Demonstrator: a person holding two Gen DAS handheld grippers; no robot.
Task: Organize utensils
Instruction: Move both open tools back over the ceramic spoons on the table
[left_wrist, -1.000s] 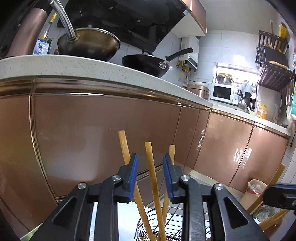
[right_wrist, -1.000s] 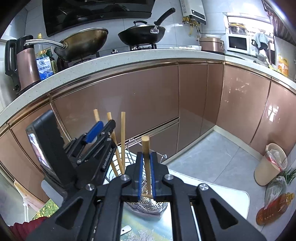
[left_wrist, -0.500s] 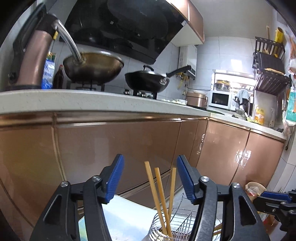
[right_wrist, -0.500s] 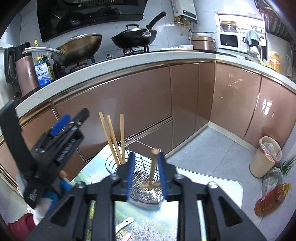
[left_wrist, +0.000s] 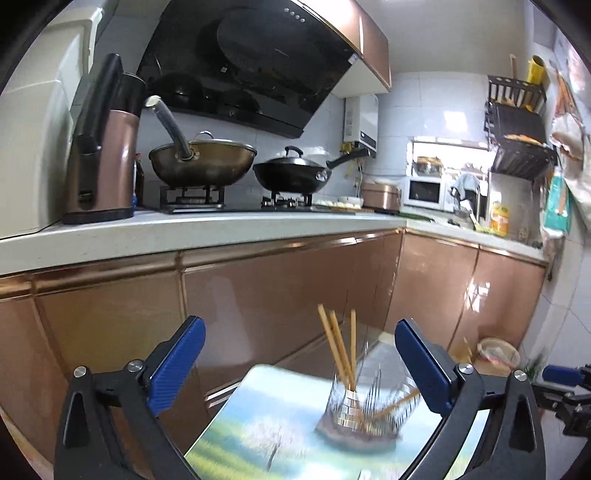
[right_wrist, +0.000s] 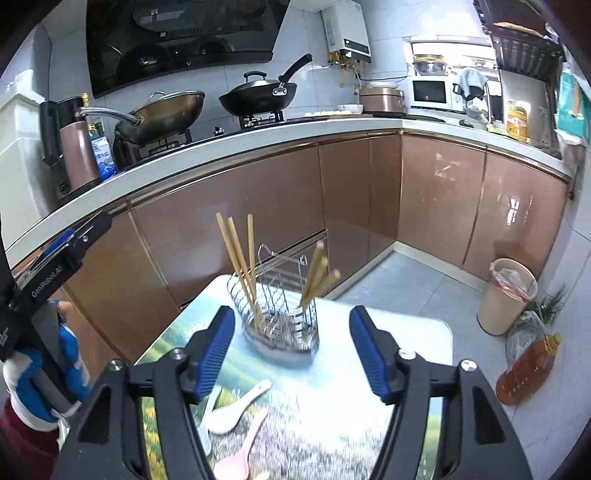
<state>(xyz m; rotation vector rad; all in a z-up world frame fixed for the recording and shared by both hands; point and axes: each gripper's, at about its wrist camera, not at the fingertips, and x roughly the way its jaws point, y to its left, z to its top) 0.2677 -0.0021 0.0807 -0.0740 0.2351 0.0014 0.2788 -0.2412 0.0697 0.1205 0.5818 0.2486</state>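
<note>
While both grippers hang back from it, the wire utensil holder (right_wrist: 279, 321) stands on the landscape-printed surface (right_wrist: 399, 354), beyond the fingertips of each. The left gripper (left_wrist: 299, 363) has just been opening and now stands spread wide and released, with nothing between its blue pads (left_wrist: 177, 363) — the holder shows in the gap, farther off and somewhat blurred. The right gripper (right_wrist: 293, 354) has likewise just been opening; its jaws are apart and empty, the holder ahead of them and clear of both pads. Three wooden chopsticks (right_wrist: 236, 258) lean upright in the holder's left compartment, and more chopsticks (right_wrist: 317, 273) tilt out of its right side. Nearer than the holder, by the right gripper's left finger, lie a white spoon (right_wrist: 236, 410) and a pink spoon (right_wrist: 243, 448) — both flat on the surface.
</note>
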